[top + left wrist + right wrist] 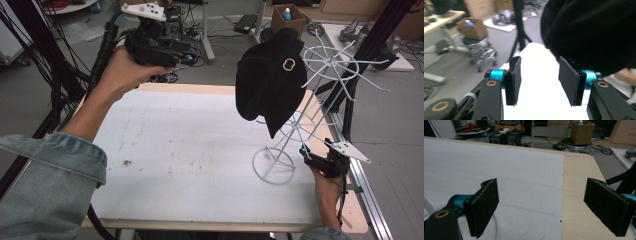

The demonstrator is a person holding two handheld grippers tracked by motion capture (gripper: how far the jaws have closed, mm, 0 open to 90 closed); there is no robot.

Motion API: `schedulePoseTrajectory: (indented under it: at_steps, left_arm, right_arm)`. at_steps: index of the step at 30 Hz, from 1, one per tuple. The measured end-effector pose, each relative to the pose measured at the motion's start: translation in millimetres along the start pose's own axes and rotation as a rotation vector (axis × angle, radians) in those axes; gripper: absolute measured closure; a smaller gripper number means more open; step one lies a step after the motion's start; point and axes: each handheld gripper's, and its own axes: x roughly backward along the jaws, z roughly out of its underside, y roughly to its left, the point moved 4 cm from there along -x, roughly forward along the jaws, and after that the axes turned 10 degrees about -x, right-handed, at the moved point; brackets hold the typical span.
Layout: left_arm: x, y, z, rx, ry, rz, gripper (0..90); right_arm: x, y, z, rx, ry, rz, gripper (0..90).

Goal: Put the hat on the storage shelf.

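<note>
A white mat covered the table (pixel 175 150), with boxes and cables on the floor behind. A black hat (pixel 270 80) hung on the white wire rack (pixel 320 90) at the upper right. The left gripper (pixel 539 82), at the upper left, was half open and held nothing. The right gripper (pixel 549 207) was wide open by the rack's ring foot. The hanging step looked done; next, both hands probably needed to pull away.

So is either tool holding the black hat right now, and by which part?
Neither. The left tool is open with nothing between its pads, and so is the right tool. The black hat hangs on the white wire rack.
</note>
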Motion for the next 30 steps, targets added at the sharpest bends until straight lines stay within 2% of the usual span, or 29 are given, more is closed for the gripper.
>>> schedulePoseTrajectory:
  at_steps: [1,3,5,8,13,17,24,30]
  left_arm:
    - [5.4,0.7,3.8,0.012,-0.003,-0.005,51.7]
    - [15.5,1.5,11.8,0.010,0.001,-0.030,50.4]
    - [25.4,2.1,19.7,0.030,-0.015,-0.041,49.1]
    - [39.3,2.5,33.4,0.035,-0.027,-0.078,45.7]
    - [55.9,-2.1,59.8,0.022,-0.038,-0.124,41.1]
    - [63.9,-8.0,81.9,-0.006,-0.022,-0.181,37.9]
    - [74.0,-12.9,124.1,-0.012,0.004,-0.258,33.0]
    - [78.5,-16.6,165.7,0.031,-0.019,-0.322,28.9]
  right_arm:
    - [-0.4,0.3,0.0,0.000,0.000,0.000,11.9]
    - [-1.1,0.5,-0.1,0.005,0.002,0.002,11.9]
    - [-1.4,1.0,-0.2,0.002,0.004,0.002,11.9]
    - [-1.7,1.0,-0.3,0.000,0.006,0.005,11.9]
    - [-1.6,0.1,-0.3,0.003,0.004,0.008,11.9]
    - [-1.7,0.7,-0.2,0.000,0.007,0.008,11.9]
    - [-2.1,-0.1,-0.3,0.000,0.005,0.005,11.9]
    - [-2.5,-1.1,0.1,-0.005,0.007,0.009,11.9]
